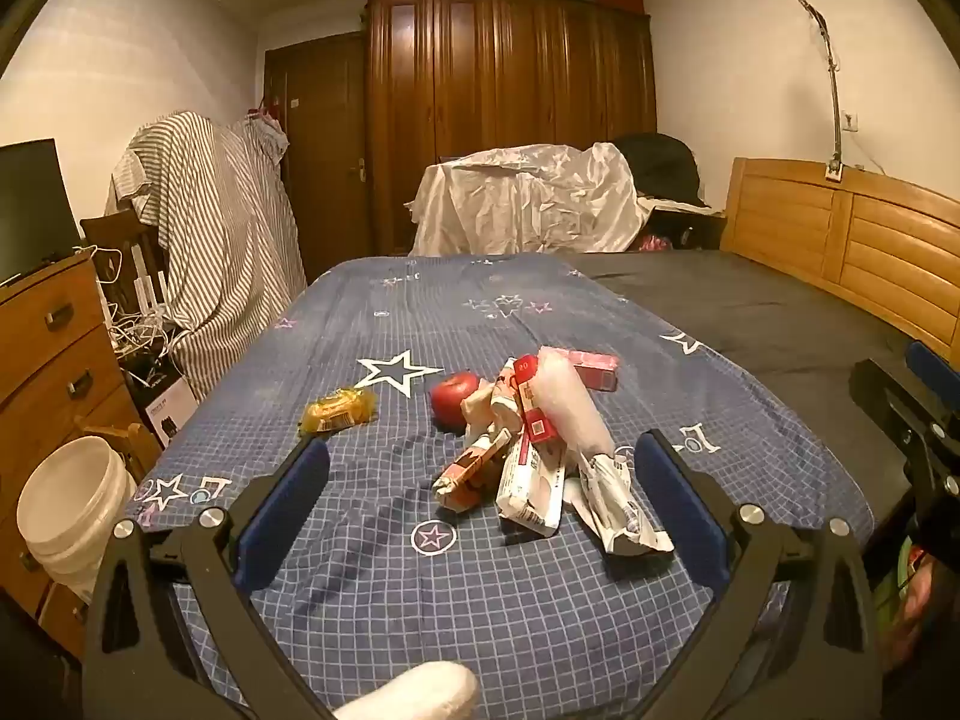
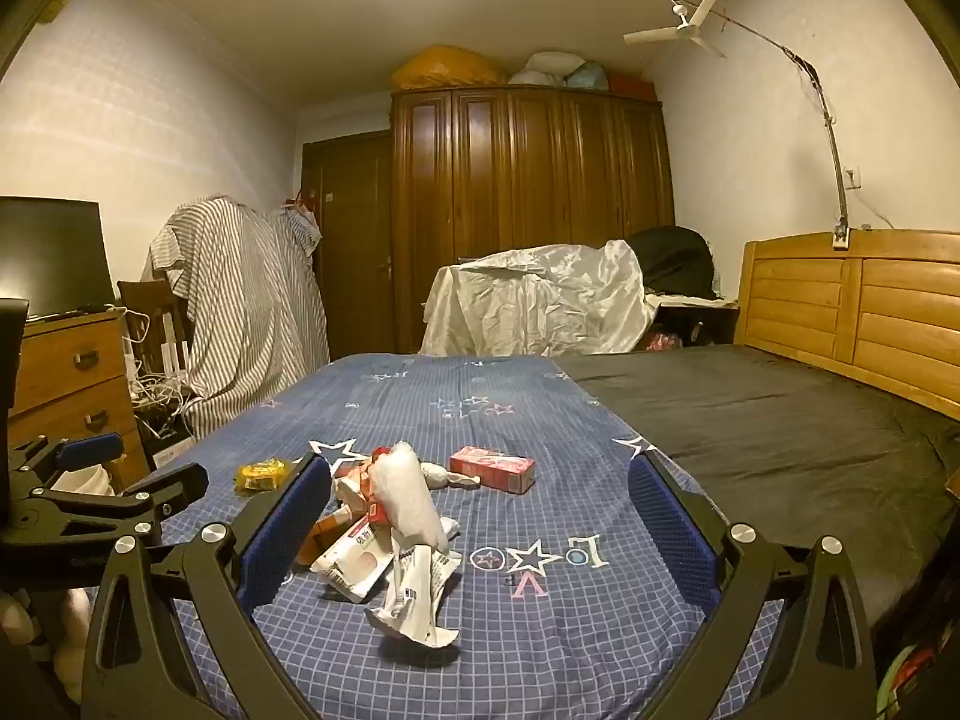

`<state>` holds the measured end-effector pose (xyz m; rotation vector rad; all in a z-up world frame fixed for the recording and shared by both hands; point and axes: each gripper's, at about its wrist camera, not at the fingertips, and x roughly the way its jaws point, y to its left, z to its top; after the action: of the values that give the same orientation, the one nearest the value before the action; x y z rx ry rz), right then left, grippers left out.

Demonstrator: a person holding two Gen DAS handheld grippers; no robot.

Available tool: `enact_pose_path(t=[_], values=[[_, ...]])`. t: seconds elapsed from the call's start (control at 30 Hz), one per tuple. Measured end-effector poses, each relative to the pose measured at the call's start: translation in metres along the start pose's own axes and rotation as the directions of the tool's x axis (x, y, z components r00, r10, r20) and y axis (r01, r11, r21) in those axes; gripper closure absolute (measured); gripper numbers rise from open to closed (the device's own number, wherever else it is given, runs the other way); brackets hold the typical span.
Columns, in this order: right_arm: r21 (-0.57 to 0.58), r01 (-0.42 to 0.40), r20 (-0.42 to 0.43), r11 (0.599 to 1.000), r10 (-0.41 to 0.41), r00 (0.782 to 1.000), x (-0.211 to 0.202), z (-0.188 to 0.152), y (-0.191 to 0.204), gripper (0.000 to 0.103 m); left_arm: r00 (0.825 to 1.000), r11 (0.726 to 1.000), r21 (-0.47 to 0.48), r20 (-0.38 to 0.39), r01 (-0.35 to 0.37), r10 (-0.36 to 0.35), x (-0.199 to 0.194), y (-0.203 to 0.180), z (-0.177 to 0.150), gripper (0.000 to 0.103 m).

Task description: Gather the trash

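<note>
Blue pads frame the left wrist view: the left gripper [image 1: 480, 492] hovers spread wide and empty over the bed [image 1: 420, 600], with the trash pile [image 1: 534, 450] lying just ahead, between its fingers and nearer the right one. An apple [image 1: 453, 397] touches the pile's far left edge, a yellow packet [image 1: 337, 411] lies ahead to the left, apart from it, and a pink box [image 1: 591, 367] sits at the pile's far side. A white bucket [image 1: 72, 504] stands on the floor, off to the left below the bed's edge; it looks like the place for the trash, though that is a guess. From the right wrist, the right gripper [image 2: 480, 528] is likewise spread and empty, the pile [image 2: 390, 534] ahead and hard by its left finger, the pink box [image 2: 492, 468] farther ahead near centre. To do this step well, I would take one wrapper at a time, starting with the crumpled wrapper [image 2: 417, 594] closest in, since it lies loose at the pile's near edge. Come down low so the pads close on the paper rather than the sheet, and steer clear of the apple, which may not be trash.
</note>
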<state>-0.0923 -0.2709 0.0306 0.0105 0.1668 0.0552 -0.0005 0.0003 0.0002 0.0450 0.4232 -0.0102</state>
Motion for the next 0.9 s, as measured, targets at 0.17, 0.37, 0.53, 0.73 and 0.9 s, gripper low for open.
enact_pose_path(t=[0.17,0.37,0.53,0.73,0.9], values=[[-0.001,0.001,-0.002,1.000,-0.001,1.000,0.000,0.000,0.000,0.004,1.000,1.000,0.004,-0.011,0.000,0.000,0.001,-0.001,0.000,0.005],[-0.001,0.002,-0.002,1.000,-0.002,1.000,0.000,0.001,-0.001,0.004,1.000,1.000,0.001,-0.011,0.006,-0.006,0.001,-0.001,0.000,0.005],[0.000,-0.001,-0.004,1.000,0.001,1.000,-0.003,-0.001,0.001,0.004,1.000,1.000,0.003,-0.011,0.011,-0.011,0.001,0.001,-0.002,0.005],[0.004,-0.004,-0.009,1.000,0.004,1.000,0.002,-0.004,0.002,0.004,1.000,1.000,0.002,-0.010,0.012,-0.012,0.001,0.001,-0.002,0.005],[0.009,-0.009,-0.015,1.000,0.009,1.000,0.011,-0.012,0.002,0.004,1.000,1.000,0.001,-0.012,0.013,-0.013,0.002,0.000,-0.005,0.005]])
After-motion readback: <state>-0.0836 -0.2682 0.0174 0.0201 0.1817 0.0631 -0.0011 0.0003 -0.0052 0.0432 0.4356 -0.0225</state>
